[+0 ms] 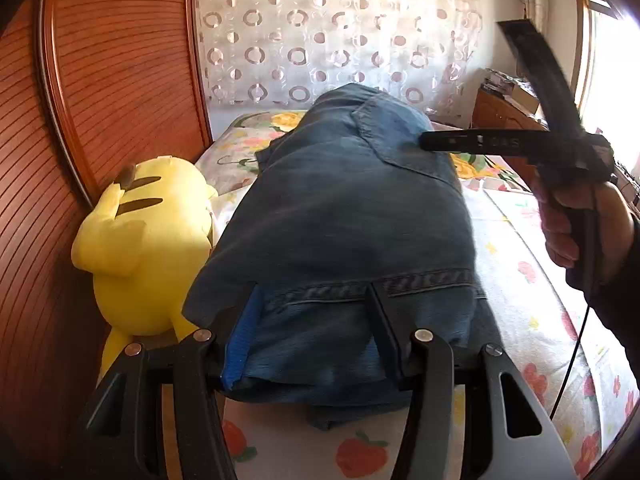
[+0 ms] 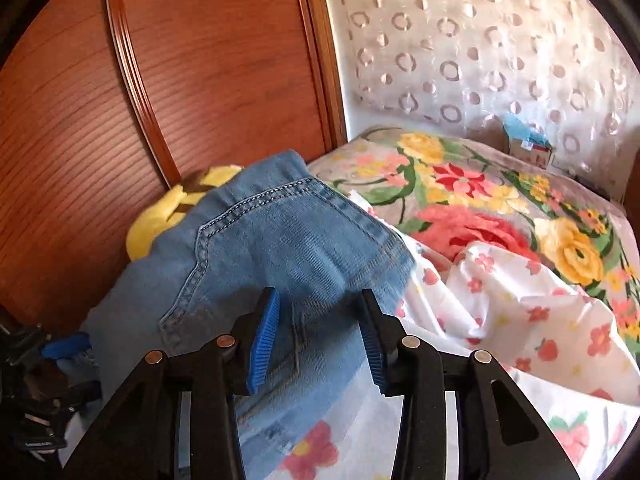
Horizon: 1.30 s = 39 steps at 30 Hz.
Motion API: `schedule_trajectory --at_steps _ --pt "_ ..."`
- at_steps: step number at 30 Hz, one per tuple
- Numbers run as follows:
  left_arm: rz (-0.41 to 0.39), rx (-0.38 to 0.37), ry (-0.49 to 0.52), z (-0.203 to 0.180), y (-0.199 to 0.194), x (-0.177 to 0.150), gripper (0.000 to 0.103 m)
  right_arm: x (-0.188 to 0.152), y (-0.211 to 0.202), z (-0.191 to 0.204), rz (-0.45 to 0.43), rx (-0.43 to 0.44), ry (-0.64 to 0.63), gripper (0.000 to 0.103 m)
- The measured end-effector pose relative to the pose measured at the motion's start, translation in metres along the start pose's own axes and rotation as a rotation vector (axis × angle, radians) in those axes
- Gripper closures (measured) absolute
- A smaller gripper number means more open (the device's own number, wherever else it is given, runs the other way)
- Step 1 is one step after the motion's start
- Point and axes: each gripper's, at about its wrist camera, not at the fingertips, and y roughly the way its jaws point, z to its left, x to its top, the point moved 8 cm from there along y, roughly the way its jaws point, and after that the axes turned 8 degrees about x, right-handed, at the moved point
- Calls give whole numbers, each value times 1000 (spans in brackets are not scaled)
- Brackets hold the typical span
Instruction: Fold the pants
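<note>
The blue denim pants (image 1: 344,216) lie folded in a thick bundle on the flowered bed sheet (image 1: 532,280). My left gripper (image 1: 316,320) is open, its two fingers set around the near end of the bundle. My right gripper (image 2: 320,336) is open just above the pants' far end (image 2: 280,240), near a back pocket seam, with nothing between its blue pads (image 2: 264,340). In the left wrist view the right gripper (image 1: 424,142) reaches in from the right, its finger tip over the pocket, held by a hand (image 1: 576,224).
A yellow plush toy (image 1: 148,236) lies against the wooden wardrobe (image 1: 104,80), left of the pants. A flowered blanket (image 2: 500,200) and crumpled sheet (image 2: 520,300) lie right of them. A patterned curtain (image 1: 340,32) hangs behind the bed. A nightstand (image 1: 508,112) stands at the far right.
</note>
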Motion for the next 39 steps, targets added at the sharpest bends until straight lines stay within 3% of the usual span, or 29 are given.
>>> schedule_trajectory --at_steps 5,12,14,17,19,22,37,39 --pt "-48 -17 -4 -12 -26 6 46 -23 -36 26 -33 -5 -21 61" --pt "-97 -38 24 -37 -60 6 46 -85 -139 65 -89 -36 -2 61" --pt "-115 -46 31 -46 -72 6 37 -101 -163 72 -102 -52 -2 61" --pt "-142 -63 45 -61 -90 6 35 -120 -201 82 -123 -81 0 61" --pt "-161 -76 54 -72 -101 5 25 -129 -221 86 -139 -96 12 61" --pt "-189 -97 71 -89 -117 4 24 -149 -262 99 -172 -109 20 61" --pt "-278 -146 113 -142 -182 -5 12 -216 -355 133 -264 -236 47 61" --pt "-293 -153 120 -147 -192 -6 12 -221 -370 140 -285 -253 51 55"
